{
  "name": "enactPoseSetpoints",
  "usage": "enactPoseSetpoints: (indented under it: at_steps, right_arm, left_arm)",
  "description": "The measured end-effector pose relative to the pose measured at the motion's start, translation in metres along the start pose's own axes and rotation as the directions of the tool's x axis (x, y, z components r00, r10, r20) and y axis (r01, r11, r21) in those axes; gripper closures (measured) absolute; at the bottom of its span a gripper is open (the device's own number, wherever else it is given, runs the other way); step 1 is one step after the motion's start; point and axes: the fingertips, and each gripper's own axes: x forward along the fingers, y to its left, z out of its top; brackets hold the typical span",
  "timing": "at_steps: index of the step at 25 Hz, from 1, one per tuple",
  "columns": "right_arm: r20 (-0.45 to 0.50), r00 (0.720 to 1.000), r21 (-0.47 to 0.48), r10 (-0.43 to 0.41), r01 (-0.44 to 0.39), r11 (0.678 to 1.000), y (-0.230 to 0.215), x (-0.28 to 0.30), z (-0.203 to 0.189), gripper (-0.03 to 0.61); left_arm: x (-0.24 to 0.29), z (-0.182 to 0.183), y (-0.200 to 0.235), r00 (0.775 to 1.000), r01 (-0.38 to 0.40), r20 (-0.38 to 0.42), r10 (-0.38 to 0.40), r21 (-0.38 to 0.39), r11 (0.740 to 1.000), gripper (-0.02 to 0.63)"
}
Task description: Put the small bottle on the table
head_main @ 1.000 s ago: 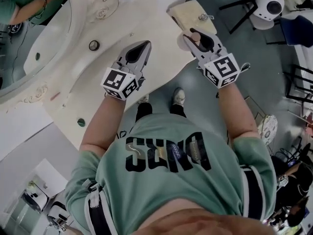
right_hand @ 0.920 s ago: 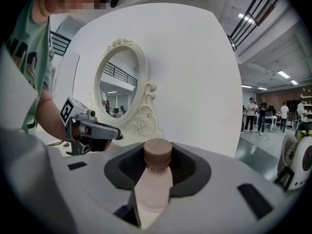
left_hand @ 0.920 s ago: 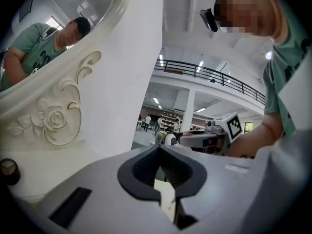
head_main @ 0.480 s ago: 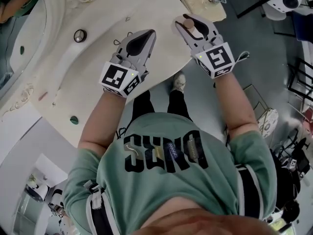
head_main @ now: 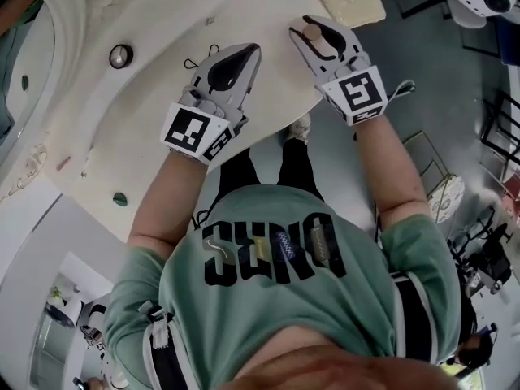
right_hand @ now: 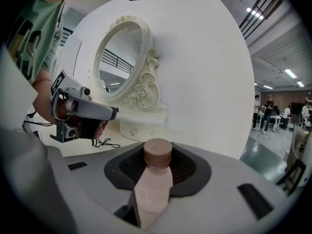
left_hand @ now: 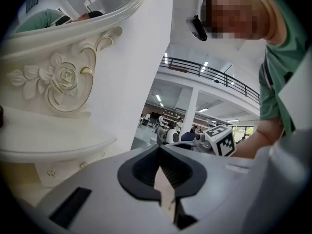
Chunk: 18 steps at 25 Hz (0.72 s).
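Pink, smooth-sided small bottle clamped between the jaws of the right gripper, brown cap toward the tips. Held at 1 o'clock in the head view, just over the rounded edge of the cream table, and not yet set down. Grey floor directly past that edge, toward 3 o'clock. Left gripper at 11 o'clock, jaws together on nothing, low over the tabletop. Farther in, a thin black cable loose on the surface. Beyond it, the carved mirror frame at 10 o'clock of the right gripper view.

Likeliest trouble: letting go this close to the edge, where one wobble would send the bottle to the floor. Bottle lying along the jaws rather than plainly upright, so a release at this tilt probably means a topple and a roll. Slick plastic too, so possibly a slip inside the pads on the way down. Safer farther in toward 11 o'clock, base flat first, clear of the cable.
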Motion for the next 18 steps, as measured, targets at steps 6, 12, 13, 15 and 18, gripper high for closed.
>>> enactPoseSetpoints:
  at_steps: [6, 12, 13, 15, 18]
  right_arm:
    - [0.020, 1.000, -0.006, 0.002, -0.002, 1.000, 0.000, 0.003, -0.005, 0.460]
    - [0.057, 0.998, 0.060, 0.011, -0.015, 0.998, -0.004, 0.006, -0.009, 0.449]
    - [0.053, 0.998, 0.068, 0.023, -0.027, 0.997, -0.002, 0.006, -0.010, 0.438]
    - [0.050, 0.998, 0.063, 0.041, -0.044, 0.997, 0.001, 0.005, -0.008, 0.368]
    - [0.065, 0.998, 0.049, 0.027, -0.030, 0.998, -0.001, -0.005, 0.006, 0.339]
  left_arm:
    - [0.002, -0.001, -0.001, 1.000, 0.010, 0.008, -0.010, -0.004, 1.000, 0.606]
    - [0.001, -0.003, -0.002, 1.000, 0.014, 0.009, -0.014, -0.013, 1.000, 0.606]
    - [0.000, -0.002, -0.004, 1.000, 0.015, 0.009, -0.015, -0.014, 1.000, 0.606]
    - [-0.003, 0.002, -0.008, 1.000, 0.019, 0.012, -0.019, -0.009, 1.000, 0.606]
    - [-0.009, 0.014, -0.015, 1.000, 0.023, 0.018, -0.023, 0.011, 1.000, 0.606]
